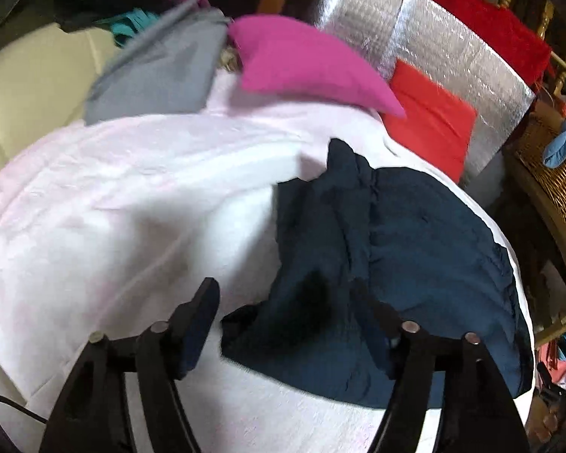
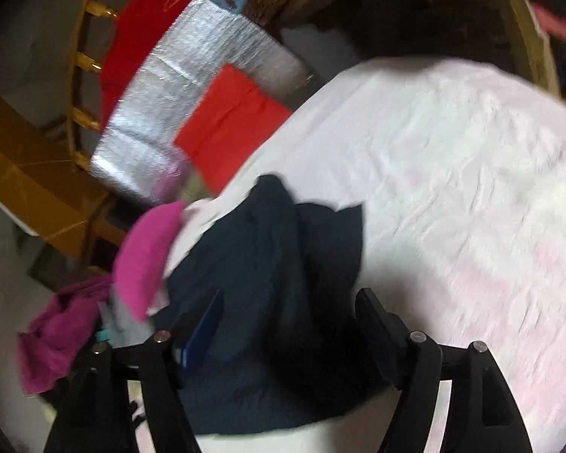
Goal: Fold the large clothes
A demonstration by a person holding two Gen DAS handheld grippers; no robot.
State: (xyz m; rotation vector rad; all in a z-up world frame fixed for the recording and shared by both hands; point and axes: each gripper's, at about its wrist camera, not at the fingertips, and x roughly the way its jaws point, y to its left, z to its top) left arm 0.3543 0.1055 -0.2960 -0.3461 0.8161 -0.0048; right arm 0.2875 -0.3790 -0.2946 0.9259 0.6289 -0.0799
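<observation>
**Both hand-held grippers over a crumpled navy garment, nothing grasped**

Nearest in the left wrist view, the left hand-held gripper [image 1: 286,302] has its fingers spread wide apart and holds nothing; the navy garment [image 1: 388,264] lies bunched beneath and beyond it, from about 6 o'clock out to 3 o'clock. In the right wrist view the right hand-held gripper [image 2: 288,311] is likewise spread, with the same navy garment [image 2: 271,283] heaped between and under its fingers, though no fold is pinched. The garment rests on a pale pink bed cover [image 1: 113,207] that fills the middle of both views.

Further out, at 12 o'clock in the left view, a magenta cloth [image 1: 302,64] overlaps the cover's edge, with a grey cloth [image 1: 162,71] at 11 o'clock and a red folded cloth [image 1: 430,120] at 1 o'clock lying on a silver foil mat [image 1: 434,45]. A wicker basket [image 1: 554,166] sits at 3 o'clock.

Risks, as I judge them: the garment is wadded in layers, so a closing grip may catch several thicknesses, or the bed cover below, and drag up a lump instead of one edge. Both views are blurred, so seams and corners are hard to find.

Count: two grippers, one navy garment, one red folded cloth, one grey cloth, one basket.
</observation>
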